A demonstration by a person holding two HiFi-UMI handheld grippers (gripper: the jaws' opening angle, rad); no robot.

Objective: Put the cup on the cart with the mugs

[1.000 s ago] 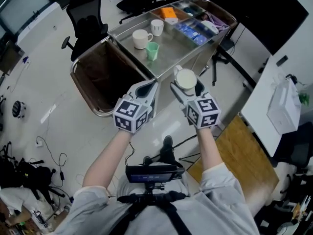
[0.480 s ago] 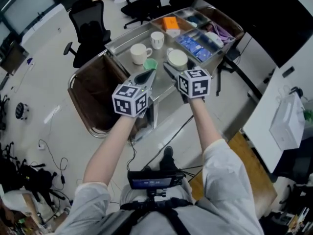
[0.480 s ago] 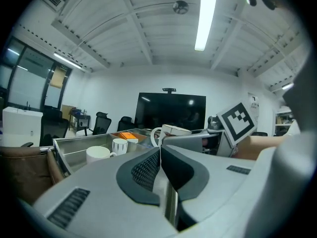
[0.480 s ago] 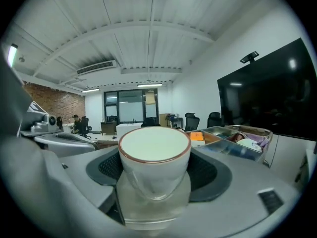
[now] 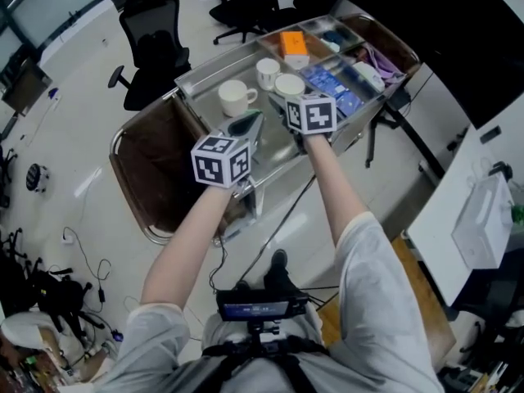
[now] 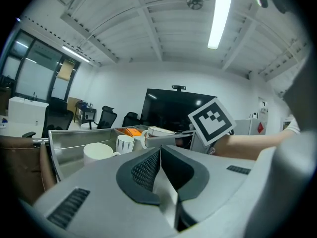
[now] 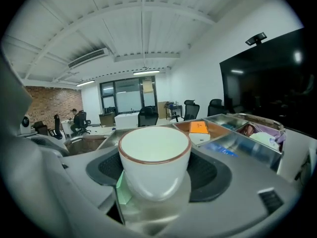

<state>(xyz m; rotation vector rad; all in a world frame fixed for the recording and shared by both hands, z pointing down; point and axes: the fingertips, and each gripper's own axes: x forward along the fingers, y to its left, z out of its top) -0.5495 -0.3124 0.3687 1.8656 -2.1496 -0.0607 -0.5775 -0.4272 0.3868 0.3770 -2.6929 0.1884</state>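
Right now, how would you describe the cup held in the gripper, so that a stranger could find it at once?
Find the steel cart, whose tray holds a wide white mug and a small mug. Beside them, the right gripper has a cup between its jaws. Unlike those two, it has a thin brown rim and shows no handle.

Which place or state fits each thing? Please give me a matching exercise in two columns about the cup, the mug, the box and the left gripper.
1. white cup with brown rim
2. large white mug with handle
3. orange box
4. left gripper

a. jaws together, empty
b. in a cart compartment
c. held by the right gripper
d. standing on the steel top

Pairs: 1-c, 2-d, 3-b, 4-a
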